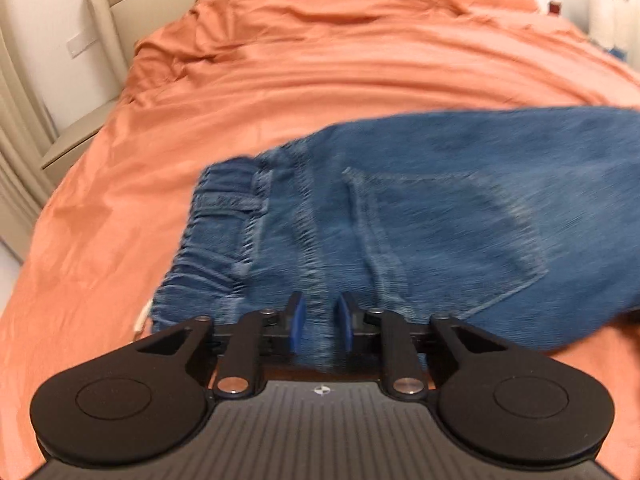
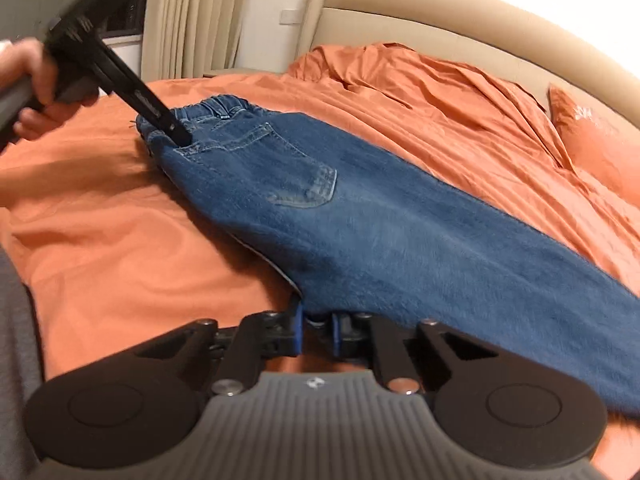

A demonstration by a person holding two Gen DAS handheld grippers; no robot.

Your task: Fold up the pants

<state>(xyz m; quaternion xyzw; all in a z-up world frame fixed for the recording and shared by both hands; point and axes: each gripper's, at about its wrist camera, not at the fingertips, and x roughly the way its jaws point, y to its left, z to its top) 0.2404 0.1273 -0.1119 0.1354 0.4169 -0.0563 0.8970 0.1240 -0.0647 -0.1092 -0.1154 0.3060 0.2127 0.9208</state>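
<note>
blue jeans [image 2: 360, 216] flat on bedspread [image 2: 120, 248]

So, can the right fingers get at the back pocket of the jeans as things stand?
Probably not right now: the right fingers are pinching the near edge of the jeans. The back pocket lies uncovered, though.

One pair of jeans [image 2: 400, 240], two tools [image 2: 318, 330], perhaps one pillow [image 2: 592, 140].

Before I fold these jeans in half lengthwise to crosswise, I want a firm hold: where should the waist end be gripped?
Grip the jeans at the elastic waistband, coming from its open near corner. The bunched band is thick and lies at the cloth's edge on the orange bedspread, so fingers can slide under. The left gripper already meets that corner.
</note>
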